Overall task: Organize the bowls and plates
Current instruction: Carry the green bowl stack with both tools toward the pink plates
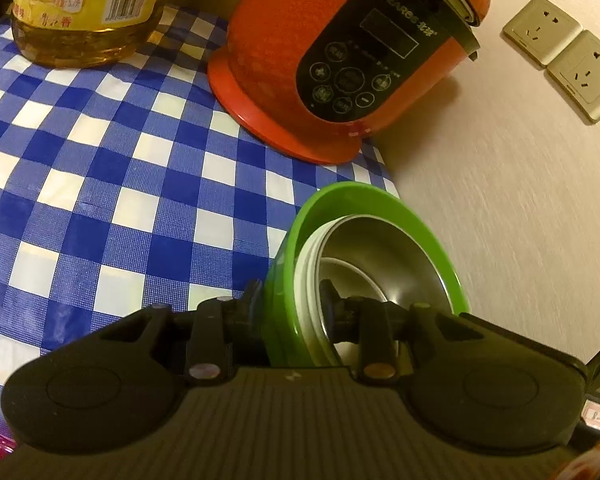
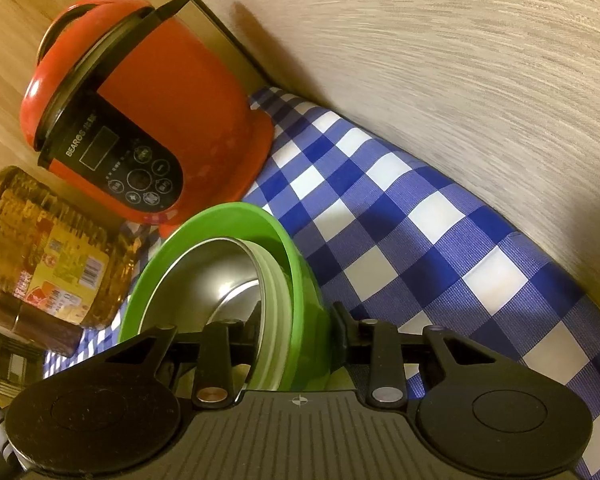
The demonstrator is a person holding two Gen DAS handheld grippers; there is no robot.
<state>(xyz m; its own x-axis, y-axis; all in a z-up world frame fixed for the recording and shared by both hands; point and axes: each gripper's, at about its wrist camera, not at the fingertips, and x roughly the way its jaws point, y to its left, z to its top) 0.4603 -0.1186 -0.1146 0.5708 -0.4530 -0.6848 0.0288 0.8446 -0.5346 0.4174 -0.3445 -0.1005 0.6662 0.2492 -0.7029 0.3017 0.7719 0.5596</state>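
Green bowl (image 1: 364, 204) is sitting on the checked cloth (image 1: 100, 184) beside the red cooker (image 1: 300, 60) — steel bowl (image 1: 380, 264) nested inside, white rims between. Left gripper (image 1: 290, 296) and right gripper (image 2: 296, 320) are each clamping the stack's wall.

- The left wrist camera rides just behind the left gripper (image 1: 290, 300), tipped downward over the checked counter (image 1: 100, 168), very close to the green bowl (image 1: 332, 200) at 6 o'clock, the red cooker (image 1: 284, 60) at 12.
- The right wrist camera sits behind the right gripper (image 2: 296, 320), rolled sideways, equally close: bowl (image 2: 228, 220) at 6 o'clock, cooker (image 2: 180, 92) at 10.
- Both share bowl, cooker, oil bottle (image 1: 80, 12) and wall (image 2: 460, 60).
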